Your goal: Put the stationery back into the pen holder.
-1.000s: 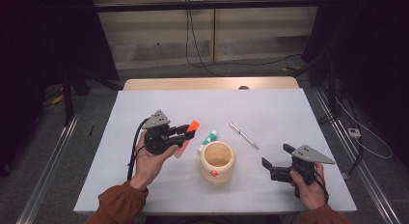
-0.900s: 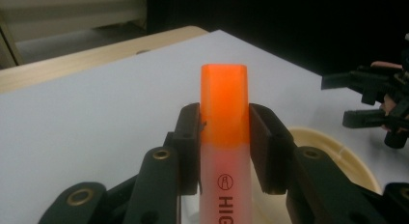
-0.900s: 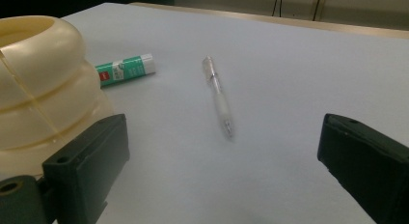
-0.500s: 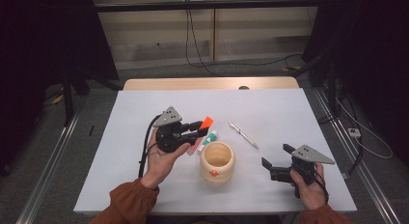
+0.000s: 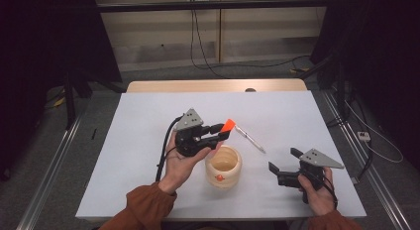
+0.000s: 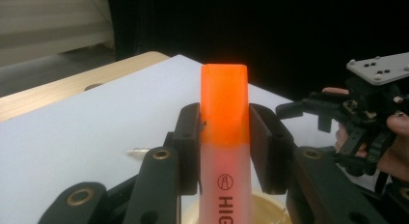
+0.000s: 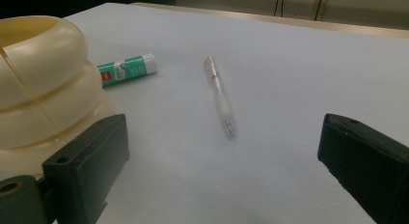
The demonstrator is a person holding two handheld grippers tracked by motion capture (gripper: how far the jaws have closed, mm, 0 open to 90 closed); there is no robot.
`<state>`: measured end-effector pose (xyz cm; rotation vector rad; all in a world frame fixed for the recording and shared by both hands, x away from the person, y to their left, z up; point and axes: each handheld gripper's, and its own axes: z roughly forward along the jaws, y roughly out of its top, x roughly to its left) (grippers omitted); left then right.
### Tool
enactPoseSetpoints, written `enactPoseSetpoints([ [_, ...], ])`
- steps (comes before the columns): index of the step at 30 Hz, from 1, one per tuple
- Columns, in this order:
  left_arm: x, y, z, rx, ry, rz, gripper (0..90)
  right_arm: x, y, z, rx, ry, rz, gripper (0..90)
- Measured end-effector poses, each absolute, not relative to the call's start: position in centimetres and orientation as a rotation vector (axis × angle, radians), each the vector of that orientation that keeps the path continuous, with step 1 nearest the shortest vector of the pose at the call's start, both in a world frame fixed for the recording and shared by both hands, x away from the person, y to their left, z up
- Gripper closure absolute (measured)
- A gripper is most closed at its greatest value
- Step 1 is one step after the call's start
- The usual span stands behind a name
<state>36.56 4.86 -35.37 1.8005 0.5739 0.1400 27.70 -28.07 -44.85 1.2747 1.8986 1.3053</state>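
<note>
So the left gripper [image 5: 224, 133] sits just left of centre in the high view, clamped on an orange highlighter [image 5: 228, 125]. In the left gripper view you can see why the hold looks solid: both black pads squeeze the marker right where the orange cap meets the frosted barrel [image 6: 225, 132], so it stands straight up the middle of the frame and shouldn't twist. The cap end pokes out past the jaws, which probably means the barrel end goes in first.

Right below it in the high view is the cream ribbed pot [image 5: 224, 166], mouth open and facing up. The pot's rim shows at the bottom edge of the left gripper view [image 6: 270, 207] too, so the highlighter is hanging near the opening, a bit above and to the upper left of it. My guess is the pot is the drop spot and the marker needs tipping over the mouth before letting go.

The right gripper [image 5: 283, 166] rests at the lower right of the high view with its jaws spread wide and nothing between them. Its own view looks across the white table [image 7: 289, 64] at a clear pen [image 7: 219, 96] in mid-frame, with a green glue stick [image 7: 128, 69] further left beside the pot [image 7: 43, 89]. Looks like it's parked low and open, maybe lined up for the pen.
</note>
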Motion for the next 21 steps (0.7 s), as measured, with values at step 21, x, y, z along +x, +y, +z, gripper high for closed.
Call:
enactPoseSetpoints([
  [21, 34.8, 3.5, -38.6, 1.855, 0.555, 0.13, 67.1, 27.7, -28.1, -44.8, 1.273, 1.899, 1.308, 3.7],
])
